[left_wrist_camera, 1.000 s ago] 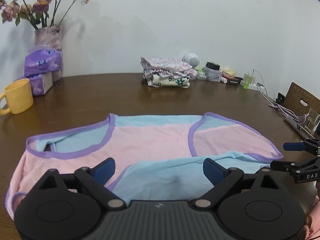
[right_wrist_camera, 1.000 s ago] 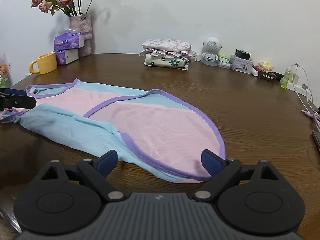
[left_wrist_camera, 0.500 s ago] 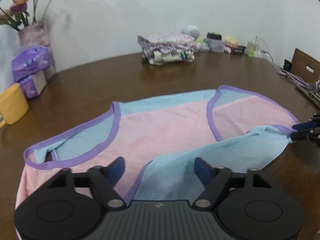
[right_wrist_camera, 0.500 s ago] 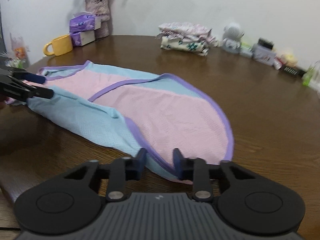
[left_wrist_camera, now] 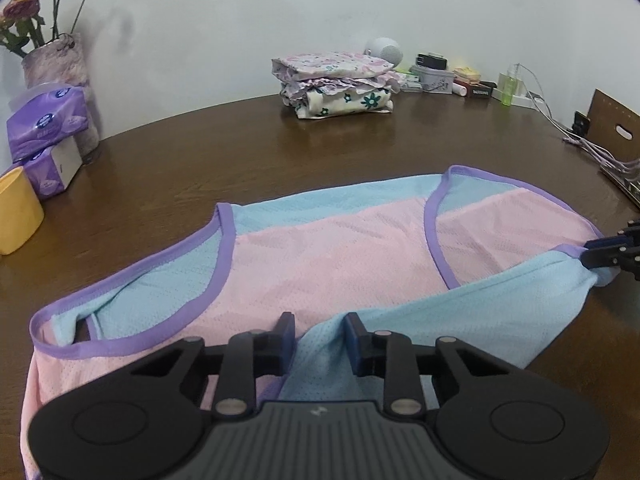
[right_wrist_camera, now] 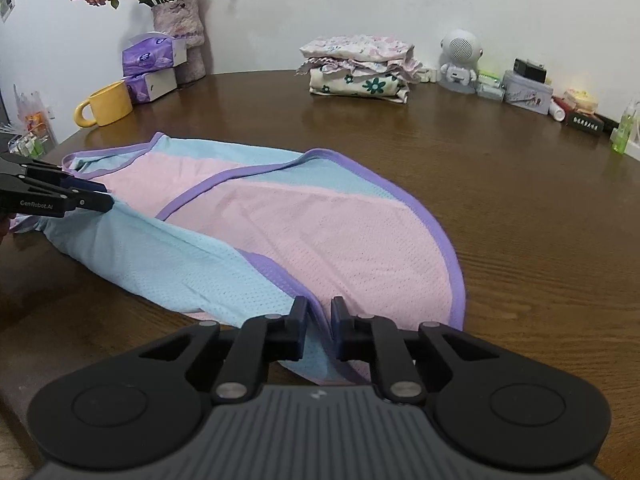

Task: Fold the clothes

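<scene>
Left wrist — garment point(left_wrist_camera: 332, 252) between gripper point(left_wrist_camera: 319, 336) pads

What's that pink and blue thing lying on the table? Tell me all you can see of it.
The garment is a sleeveless top of thin, mesh-like fabric, pink and light blue with purple binding on its openings. It lies spread on the brown wooden table, its near blue edge lifted and folded over. The left tongs and right tongs are closing, each with that edge between its fingers.
</scene>
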`<action>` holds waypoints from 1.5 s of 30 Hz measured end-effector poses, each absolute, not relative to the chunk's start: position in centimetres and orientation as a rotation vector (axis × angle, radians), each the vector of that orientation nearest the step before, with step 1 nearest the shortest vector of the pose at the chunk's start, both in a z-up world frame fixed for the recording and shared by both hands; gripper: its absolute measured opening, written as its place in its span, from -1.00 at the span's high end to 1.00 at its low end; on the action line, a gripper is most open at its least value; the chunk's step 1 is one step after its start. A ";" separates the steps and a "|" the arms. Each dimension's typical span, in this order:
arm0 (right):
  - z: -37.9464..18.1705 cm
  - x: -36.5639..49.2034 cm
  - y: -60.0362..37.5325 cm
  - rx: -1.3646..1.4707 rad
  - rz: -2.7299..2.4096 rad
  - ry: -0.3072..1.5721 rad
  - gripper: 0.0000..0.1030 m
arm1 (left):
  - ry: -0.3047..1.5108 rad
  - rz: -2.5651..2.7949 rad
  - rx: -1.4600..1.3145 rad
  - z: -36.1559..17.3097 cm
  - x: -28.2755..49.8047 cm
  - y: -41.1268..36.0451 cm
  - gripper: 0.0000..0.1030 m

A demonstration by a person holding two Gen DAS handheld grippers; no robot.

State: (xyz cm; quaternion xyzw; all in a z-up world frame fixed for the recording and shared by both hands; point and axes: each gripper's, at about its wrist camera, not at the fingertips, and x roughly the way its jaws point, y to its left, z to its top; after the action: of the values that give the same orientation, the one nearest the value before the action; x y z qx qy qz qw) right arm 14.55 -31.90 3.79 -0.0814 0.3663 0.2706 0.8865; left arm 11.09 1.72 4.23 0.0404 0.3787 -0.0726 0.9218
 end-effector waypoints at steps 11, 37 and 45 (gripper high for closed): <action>5.8 12.5 -32.8 -0.023 0.567 0.647 0.19 | 0.656 -0.014 -0.077 6.2 7.7 4.6 -0.49; 6.1 4.4 -8.5 -0.448 1.077 0.474 -0.35 | 0.589 0.205 -0.037 5.8 -7.1 14.3 -0.56; 5.7 2.7 -0.5 -0.641 1.244 0.397 -0.33 | 0.591 0.124 -0.020 5.9 -8.7 16.4 -0.57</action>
State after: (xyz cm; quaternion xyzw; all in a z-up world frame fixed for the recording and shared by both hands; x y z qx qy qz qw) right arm 2.70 -0.53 5.72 -0.2931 0.1817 0.5685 0.7469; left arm -8.68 16.37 5.91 -0.0097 0.2910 0.0613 0.9547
